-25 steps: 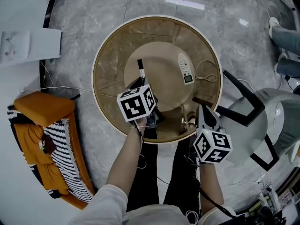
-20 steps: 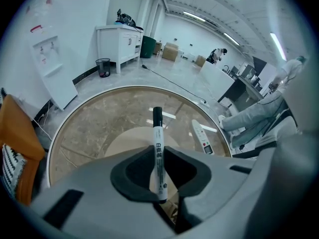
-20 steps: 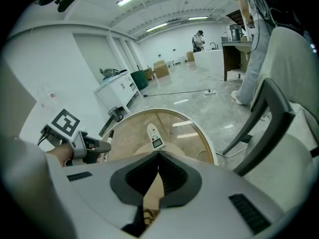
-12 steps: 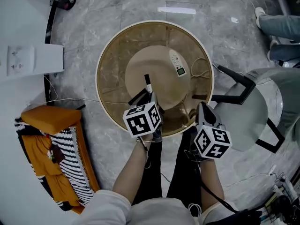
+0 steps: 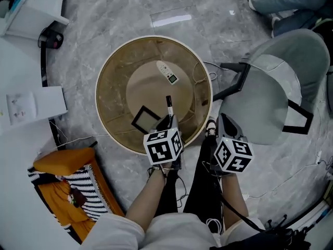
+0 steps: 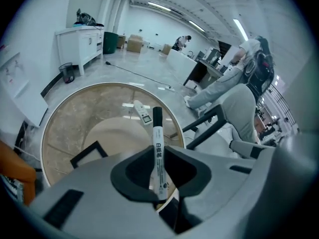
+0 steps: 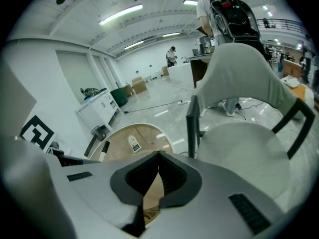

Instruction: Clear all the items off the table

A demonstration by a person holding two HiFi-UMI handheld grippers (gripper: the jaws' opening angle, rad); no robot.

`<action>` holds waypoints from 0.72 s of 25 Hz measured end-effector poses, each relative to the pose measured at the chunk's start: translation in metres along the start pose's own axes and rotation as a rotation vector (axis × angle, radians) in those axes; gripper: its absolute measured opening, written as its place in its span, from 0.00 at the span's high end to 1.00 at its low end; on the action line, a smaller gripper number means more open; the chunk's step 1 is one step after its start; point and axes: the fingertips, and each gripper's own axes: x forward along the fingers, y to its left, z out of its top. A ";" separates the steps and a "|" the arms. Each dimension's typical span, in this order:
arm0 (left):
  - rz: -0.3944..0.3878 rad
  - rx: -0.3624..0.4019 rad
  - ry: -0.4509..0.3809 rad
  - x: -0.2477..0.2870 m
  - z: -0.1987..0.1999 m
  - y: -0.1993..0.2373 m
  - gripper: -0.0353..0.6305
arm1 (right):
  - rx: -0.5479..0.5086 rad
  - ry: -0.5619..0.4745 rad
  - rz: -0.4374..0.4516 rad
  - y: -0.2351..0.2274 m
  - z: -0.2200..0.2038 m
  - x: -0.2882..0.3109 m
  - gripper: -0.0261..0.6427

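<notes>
"What's the left gripper point(image 6: 159, 183) got?"

"A marker point(image 6: 157, 133), pinched between its fingers. The black cap pokes out past the tips, over the near edge of the round table point(image 5: 112, 87)."

"And the right gripper point(image 7: 158, 156)?"

"Fingers pressed together at the tips, with nothing in them. A grey chair point(image 7: 239, 148) stands just beyond."

"Anything on the table?"

"A white handset point(image 5: 167, 72), lying well ahead of the marker's cap."

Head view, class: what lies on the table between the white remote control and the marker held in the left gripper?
Nothing: the head view shows bare tabletop between remote control and marker.
</notes>
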 end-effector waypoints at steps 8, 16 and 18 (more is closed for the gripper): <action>-0.109 0.225 0.038 -0.004 -0.003 -0.097 0.84 | 0.206 -0.081 -0.153 -0.077 -0.005 -0.063 0.93; -0.182 0.395 0.081 0.012 -0.028 -0.179 0.84 | 0.315 -0.131 -0.238 -0.141 -0.009 -0.097 0.93; -0.193 0.421 0.102 0.021 -0.039 -0.197 0.84 | 0.331 -0.134 -0.257 -0.160 -0.010 -0.103 0.93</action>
